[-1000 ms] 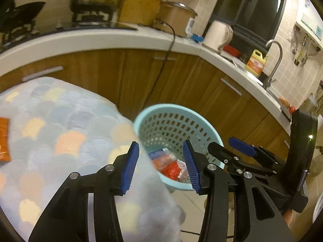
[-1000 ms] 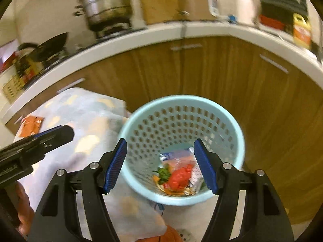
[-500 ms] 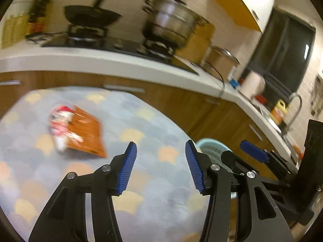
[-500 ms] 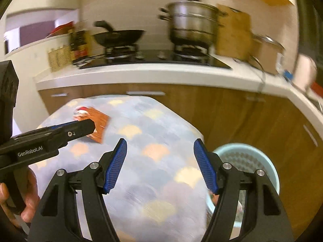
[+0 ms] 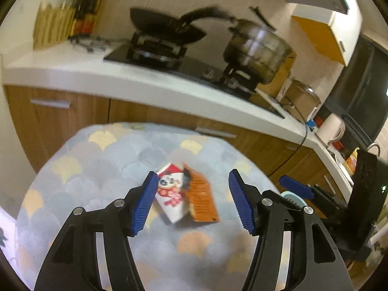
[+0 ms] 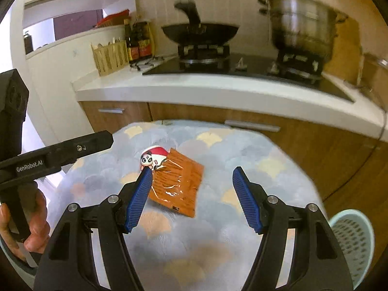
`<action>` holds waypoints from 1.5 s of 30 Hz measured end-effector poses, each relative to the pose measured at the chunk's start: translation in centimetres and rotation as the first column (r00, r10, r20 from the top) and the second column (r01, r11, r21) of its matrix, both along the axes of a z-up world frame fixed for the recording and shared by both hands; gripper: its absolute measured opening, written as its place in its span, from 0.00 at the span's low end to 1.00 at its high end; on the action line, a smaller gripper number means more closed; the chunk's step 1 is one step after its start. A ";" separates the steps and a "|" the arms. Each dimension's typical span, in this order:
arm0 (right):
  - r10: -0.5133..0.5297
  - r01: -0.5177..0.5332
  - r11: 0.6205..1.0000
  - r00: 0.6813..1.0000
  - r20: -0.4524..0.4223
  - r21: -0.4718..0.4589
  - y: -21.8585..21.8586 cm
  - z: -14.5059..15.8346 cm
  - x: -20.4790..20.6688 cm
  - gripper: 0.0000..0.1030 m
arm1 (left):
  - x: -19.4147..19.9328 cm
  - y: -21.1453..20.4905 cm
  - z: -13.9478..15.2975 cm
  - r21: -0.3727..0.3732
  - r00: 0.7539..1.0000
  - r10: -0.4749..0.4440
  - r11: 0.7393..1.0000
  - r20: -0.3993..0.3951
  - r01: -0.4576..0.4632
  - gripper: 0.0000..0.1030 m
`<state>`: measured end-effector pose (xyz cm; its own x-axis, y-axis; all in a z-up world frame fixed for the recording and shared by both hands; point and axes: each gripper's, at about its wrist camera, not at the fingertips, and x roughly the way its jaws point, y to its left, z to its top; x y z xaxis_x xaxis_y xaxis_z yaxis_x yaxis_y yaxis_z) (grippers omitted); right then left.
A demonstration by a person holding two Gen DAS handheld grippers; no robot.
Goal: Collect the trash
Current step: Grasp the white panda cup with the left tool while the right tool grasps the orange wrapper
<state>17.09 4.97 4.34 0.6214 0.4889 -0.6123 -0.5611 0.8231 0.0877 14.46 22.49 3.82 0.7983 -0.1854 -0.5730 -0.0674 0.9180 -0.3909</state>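
Orange foil-and-paper wrapper (image 5: 186,194) lies flat mid-tablecloth (image 5: 97,169), apart from the basket (image 6: 351,237); I judge it light, crinkly and slippery, best pinched at a raised edge, with my left gripper (image 5: 191,203), jaws just widening, and right gripper (image 6: 191,198) both wide and empty.

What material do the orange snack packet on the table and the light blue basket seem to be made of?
Orange snack packet: probably thin plastic film, glossy; it is crinkled and shows bright reflections. Light blue basket: apparently moulded plastic, matte; its wall has regular rows of small holes and a smooth rim.
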 end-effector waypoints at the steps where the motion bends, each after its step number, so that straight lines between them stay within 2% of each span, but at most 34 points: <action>1: 0.006 -0.006 1.000 1.000 -0.027 0.007 0.5 -1.1 0.8 0.63 | 1.0 0.4 -1.0 -0.014 1.000 -0.021 1.000 -0.022 0.021 0.63; 4: 0.041 -0.039 0.999 0.996 -0.073 0.035 1.3 -3.2 1.8 0.63 | 3.1 1.4 -3.8 -0.068 0.998 0.005 0.998 -0.058 -0.009 0.65; 9: 0.030 -0.032 0.999 0.998 -0.062 -0.041 3.0 -4.9 2.2 0.63 | 4.7 2.7 -6.8 -0.173 0.994 0.049 0.983 -0.098 -0.065 0.65; 15: 0.019 -0.027 0.997 0.994 -0.112 -0.067 3.9 -7.1 3.5 0.63 | 5.6 2.8 -8.1 -0.190 0.992 0.035 0.980 -0.119 -0.058 0.65; 17: -0.013 0.000 0.996 0.991 -0.130 -0.094 4.4 -8.0 4.2 0.63 | 5.8 2.9 -8.7 -0.217 0.993 0.020 0.975 -0.120 -0.046 0.65; 23: -0.013 0.016 1.000 0.963 -0.270 0.010 3.6 -9.6 6.0 0.63 | 5.9 3.3 -9.7 -0.236 0.993 0.020 0.970 -0.118 -0.048 0.65; 24: -0.012 0.017 1.000 0.962 -0.272 0.015 3.6 -9.6 6.0 0.54 | 5.9 3.3 -9.7 -0.236 0.993 0.020 0.970 -0.118 -0.048 0.65; 25: 0.009 0.001 0.999 0.958 -0.287 0.036 3.5 -9.6 6.0 0.38 | 5.8 3.3 -9.7 -0.235 0.993 0.020 0.971 -0.118 -0.047 0.65; 28: 0.047 -0.011 0.995 0.932 -0.359 0.102 3.0 -9.8 6.1 0.24 | 5.7 3.3 -9.7 -0.229 0.993 0.020 0.972 -0.117 -0.046 0.65; 31: 0.061 -0.008 0.991 0.920 -0.387 0.137 2.3 -9.7 5.7 0.18 | 5.7 3.1 -9.6 -0.222 0.992 0.021 0.974 -0.123 -0.048 0.65; 34: 0.056 -0.001 0.989 0.929 -0.366 0.150 1.1 -8.8 5.0 0.16 | 5.9 2.7 -9.5 -0.210 0.992 0.015 0.977 -0.127 -0.042 0.65; 36: 0.016 0.020 0.994 0.948 -0.316 0.108 0.1 -7.9 4.2 0.16 | 6.1 2.2 -9.4 -0.190 0.991 0.019 0.981 -0.133 -0.044 0.65; 41: -0.016 0.039 0.996 0.960 -0.280 0.075 -2.4 -7.2 3.4 0.16 | 6.9 0.4 -9.1 -0.072 0.985 0.059 0.995 -0.161 -0.071 0.65; 44: -0.030 0.039 0.999 0.966 -0.257 0.029 -3.2 -7.3 2.8 0.16 | 7.3 -0.9 -8.9 0.024 0.979 0.100 0.995 -0.179 -0.097 0.64; 45: -0.032 0.037 0.999 0.967 -0.254 0.016 -3.2 -7.4 2.6 0.16 | 7.3 -1.1 -8.9 0.035 0.978 0.103 0.995 -0.181 -0.098 0.63</action>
<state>19.68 1.73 -3.01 0.4640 0.4838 -0.7421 -0.4896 0.8382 0.2404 21.77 21.41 -5.03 0.6939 -0.0931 -0.7140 -0.2275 0.9125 -0.3401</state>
